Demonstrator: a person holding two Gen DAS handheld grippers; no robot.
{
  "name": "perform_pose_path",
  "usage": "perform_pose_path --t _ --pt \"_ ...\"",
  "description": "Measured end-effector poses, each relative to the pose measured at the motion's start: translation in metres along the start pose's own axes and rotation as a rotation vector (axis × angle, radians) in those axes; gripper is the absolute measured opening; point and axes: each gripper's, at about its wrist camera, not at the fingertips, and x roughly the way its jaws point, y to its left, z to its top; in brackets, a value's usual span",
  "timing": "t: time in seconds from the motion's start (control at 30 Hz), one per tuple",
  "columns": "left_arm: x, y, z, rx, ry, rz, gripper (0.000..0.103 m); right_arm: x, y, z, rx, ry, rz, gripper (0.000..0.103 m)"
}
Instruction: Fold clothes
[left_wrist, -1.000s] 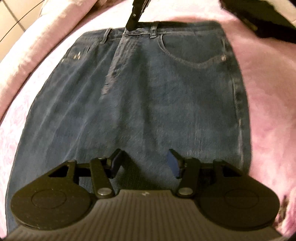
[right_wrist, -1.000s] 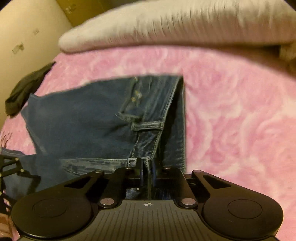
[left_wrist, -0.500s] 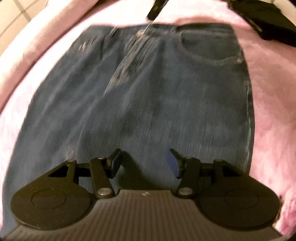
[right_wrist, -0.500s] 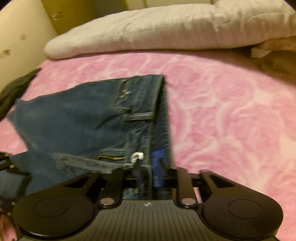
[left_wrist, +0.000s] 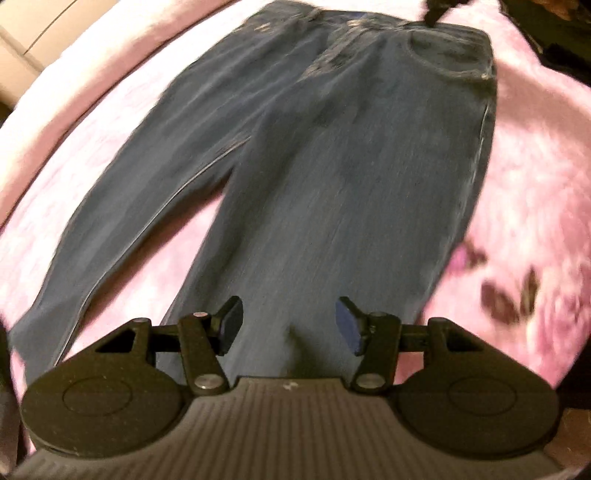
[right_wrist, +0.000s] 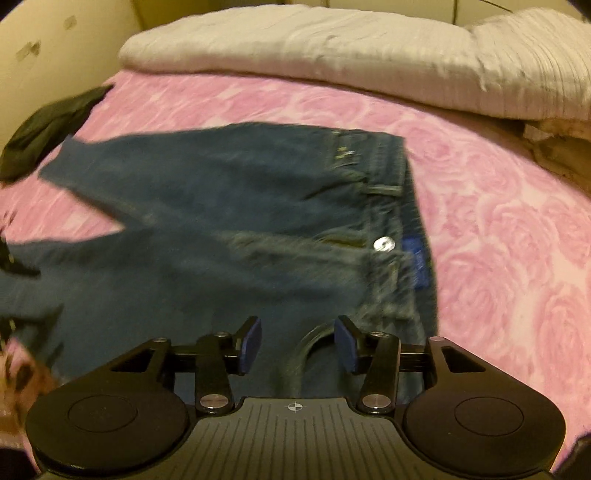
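A: On the left side, what do you see?

B: The left claw (left_wrist: 287, 325) has its fingers wide apart and it holds nothing. It hangs above one leg of the jeans (left_wrist: 332, 177). The jeans lie flat on the pink bedspread (left_wrist: 535, 155), with the two legs spread apart toward the camera and the waistband at the far end.

A: And the right claw?

B: The right claw (right_wrist: 297, 345) is also wide, nothing is between its fingers. It is above the upper part of the jeans (right_wrist: 207, 221), near the curved pocket seam. The waistband runs on the right side of this view, with the metal button (right_wrist: 383, 244) and a blue label (right_wrist: 417, 264) just beside it.

A: What else is on the bed?

B: A dark piece of cloth (right_wrist: 44, 136) lies at the left edge, apart from the jeans. A pale folded blanket (right_wrist: 332, 55) lies across the far end of the bed. Both views are blurred, so small details I cannot tell.
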Motion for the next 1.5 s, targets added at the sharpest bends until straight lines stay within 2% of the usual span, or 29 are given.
perform_pose_path --t 0.17,0.27,0.33,0.4,0.5,0.67,0.73,0.83,0.93,1.03,1.13,1.2,1.27,1.3,1.37,1.5 --pt "-0.056 0.031 -0.048 -0.168 0.023 0.091 0.060 -0.039 0.050 -0.009 0.009 0.023 -0.032 0.053" --pt "-0.088 0.052 -0.077 -0.284 0.016 0.127 0.062 -0.068 0.080 -0.009 0.028 0.014 -0.063 0.062" --pt "-0.106 0.065 -0.096 -0.350 0.005 0.143 0.063 -0.087 0.101 -0.006 0.029 -0.001 -0.088 0.073" --pt "-0.123 0.077 -0.116 -0.411 -0.015 0.150 0.064 -0.106 0.124 -0.004 0.029 -0.029 -0.118 0.075" --pt "-0.148 0.092 -0.146 -0.467 -0.049 0.155 0.065 -0.132 0.155 -0.004 0.041 -0.059 -0.157 0.076" --pt "-0.184 0.113 -0.195 -0.511 -0.095 0.203 0.066 -0.163 0.206 -0.012 0.089 -0.097 -0.143 0.076" --pt "-0.190 0.122 -0.210 -0.473 -0.090 0.247 0.066 -0.169 0.227 -0.016 0.085 -0.110 -0.143 0.076" --pt "-0.189 0.140 -0.224 -0.364 -0.061 0.311 0.066 -0.169 0.254 -0.016 0.060 -0.103 -0.125 0.076" --pt "-0.183 0.164 -0.233 -0.276 -0.037 0.371 0.066 -0.151 0.271 0.001 0.022 -0.093 -0.133 0.076" --pt "-0.172 0.192 -0.240 -0.256 -0.032 0.405 0.065 -0.132 0.287 0.018 -0.017 -0.082 -0.141 0.076" --pt "-0.150 0.220 -0.246 -0.204 -0.024 0.407 0.065 -0.113 0.304 0.035 -0.055 -0.072 -0.149 0.076" --pt "-0.131 0.239 -0.249 -0.145 -0.020 0.401 0.065 -0.101 0.315 0.046 -0.080 -0.065 -0.154 0.076" --pt "-0.102 0.259 -0.251 -0.036 -0.023 0.389 0.063 -0.089 0.327 0.057 -0.106 -0.058 -0.160 0.076" --pt "-0.087 0.269 -0.252 0.018 -0.024 0.382 0.060 -0.082 0.332 0.063 -0.119 -0.055 -0.162 0.076" --pt "-0.052 0.293 -0.254 0.129 -0.016 0.360 0.046 -0.070 0.343 0.074 -0.144 -0.048 -0.168 0.076" --pt "0.020 0.335 -0.257 0.322 -0.013 0.332 0.038 -0.040 0.369 0.095 -0.129 0.000 -0.196 0.076"
